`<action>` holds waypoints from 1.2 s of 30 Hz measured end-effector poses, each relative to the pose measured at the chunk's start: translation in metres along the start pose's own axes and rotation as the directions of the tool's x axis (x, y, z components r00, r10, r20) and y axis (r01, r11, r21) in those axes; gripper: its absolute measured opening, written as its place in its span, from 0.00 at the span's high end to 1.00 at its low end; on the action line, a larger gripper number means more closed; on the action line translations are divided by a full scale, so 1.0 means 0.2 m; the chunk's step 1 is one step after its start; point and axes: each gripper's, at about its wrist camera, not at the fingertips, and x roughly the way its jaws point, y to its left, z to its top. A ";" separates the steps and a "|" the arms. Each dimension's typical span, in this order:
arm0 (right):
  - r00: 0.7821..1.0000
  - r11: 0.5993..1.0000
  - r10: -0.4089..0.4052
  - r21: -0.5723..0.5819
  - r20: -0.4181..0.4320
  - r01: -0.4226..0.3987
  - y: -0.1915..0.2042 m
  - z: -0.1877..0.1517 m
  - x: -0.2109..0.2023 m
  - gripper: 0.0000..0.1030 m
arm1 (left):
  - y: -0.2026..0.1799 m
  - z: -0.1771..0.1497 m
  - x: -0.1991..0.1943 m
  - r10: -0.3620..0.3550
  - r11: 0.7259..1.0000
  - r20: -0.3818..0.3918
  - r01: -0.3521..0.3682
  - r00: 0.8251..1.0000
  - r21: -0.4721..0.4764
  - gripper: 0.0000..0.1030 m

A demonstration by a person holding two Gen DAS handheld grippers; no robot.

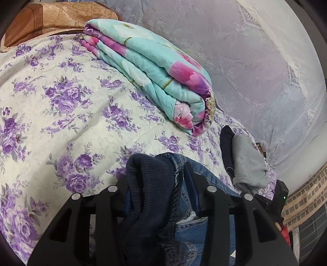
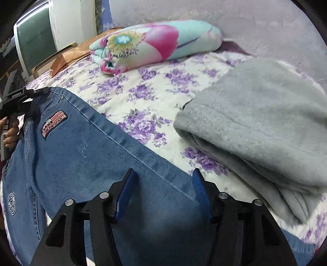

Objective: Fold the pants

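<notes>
Blue jeans (image 2: 92, 159) with a striped patch lie spread across the flowered bedsheet (image 2: 163, 90), running from the left edge to the bottom right. My left gripper (image 1: 159, 176) is shut on their waist end, bunched denim and a dark ribbed band (image 1: 147, 184) filling the space between its fingers. In the right wrist view it (image 2: 22, 98) holds that end at the far left, with a person's hand (image 2: 10, 133) below it. My right gripper (image 2: 163, 184) hovers over the jeans leg, open, its blue pads (image 2: 126, 192) wide apart with nothing pinched.
A folded teal and pink quilt (image 1: 155, 71) (image 2: 155, 41) lies at the back of the bed. A folded grey fleece garment (image 2: 255, 122) (image 1: 247, 163) sits just right of the jeans. A brown pillow (image 1: 51, 18) and a lace curtain (image 1: 255, 61) stand behind.
</notes>
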 end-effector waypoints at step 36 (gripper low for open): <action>1.000 0.994 -0.015 -0.112 0.001 0.015 0.05 0.02 0.06 0.69 | -0.01 0.00 0.02 -0.005 1.000 0.010 0.005 1.000 0.019 0.64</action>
